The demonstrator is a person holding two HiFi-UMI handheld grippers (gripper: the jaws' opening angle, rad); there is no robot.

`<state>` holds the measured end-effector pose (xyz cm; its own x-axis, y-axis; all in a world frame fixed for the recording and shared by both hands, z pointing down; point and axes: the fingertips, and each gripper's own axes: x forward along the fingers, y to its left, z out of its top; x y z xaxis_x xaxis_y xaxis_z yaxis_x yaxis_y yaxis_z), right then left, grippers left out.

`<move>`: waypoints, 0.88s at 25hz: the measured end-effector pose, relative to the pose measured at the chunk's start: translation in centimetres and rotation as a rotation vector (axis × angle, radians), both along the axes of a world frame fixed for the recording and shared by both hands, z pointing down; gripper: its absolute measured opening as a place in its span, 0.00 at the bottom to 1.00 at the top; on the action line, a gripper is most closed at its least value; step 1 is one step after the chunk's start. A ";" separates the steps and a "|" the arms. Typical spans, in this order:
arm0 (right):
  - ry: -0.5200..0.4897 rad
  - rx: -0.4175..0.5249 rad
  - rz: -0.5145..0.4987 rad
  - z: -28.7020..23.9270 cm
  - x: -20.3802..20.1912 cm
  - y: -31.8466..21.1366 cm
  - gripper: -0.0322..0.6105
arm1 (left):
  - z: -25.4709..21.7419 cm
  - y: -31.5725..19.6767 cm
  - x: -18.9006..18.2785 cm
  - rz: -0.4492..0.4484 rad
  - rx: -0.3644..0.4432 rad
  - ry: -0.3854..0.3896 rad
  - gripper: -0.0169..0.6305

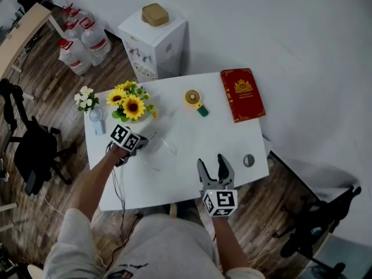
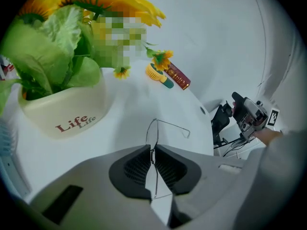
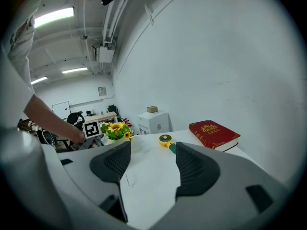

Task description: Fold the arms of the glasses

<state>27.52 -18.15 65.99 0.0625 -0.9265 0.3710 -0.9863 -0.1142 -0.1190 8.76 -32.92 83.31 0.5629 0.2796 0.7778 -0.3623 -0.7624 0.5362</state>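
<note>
1. Worktop (image 1: pixel 192 144): the glasses (image 2: pixel 168 123) sit near its left edge.
2. Right gripper (image 1: pixel 213 164), jaws apart and empty by the front edge, should push each arm inward gently.
3. Left gripper (image 2: pixel 152 150) clamps the glasses (thin wire); hold steady.

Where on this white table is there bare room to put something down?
Widest bare patch: mid-table, bordered by the yellow gadget, the red book, the grey disc and the right gripper. Another lies at the front left corner, nearer than the left gripper. Crowded: back left, around the sunflower pot and the glasses.
</note>
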 end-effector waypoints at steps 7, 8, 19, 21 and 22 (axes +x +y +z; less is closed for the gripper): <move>-0.017 0.016 -0.053 -0.6 -1.0 -1.3 0.49 | -2.2 0.0 -0.7 -0.032 0.032 0.022 0.07; -0.022 0.017 -0.064 -0.8 -1.2 -1.5 0.49 | -2.8 0.1 -0.9 -0.038 0.038 0.028 0.07; -0.162 0.029 -0.216 -3.8 -5.9 -4.9 0.46 | -10.5 0.9 -4.3 -0.071 0.087 0.088 0.06; -0.162 0.017 -0.269 -4.1 -7.1 -5.3 0.46 | -12.1 1.3 -4.8 -0.070 0.102 0.099 0.06; -0.159 0.009 -0.304 -4.2 -7.9 -5.5 0.46 | -12.9 1.4 -5.1 -0.071 0.112 0.105 0.06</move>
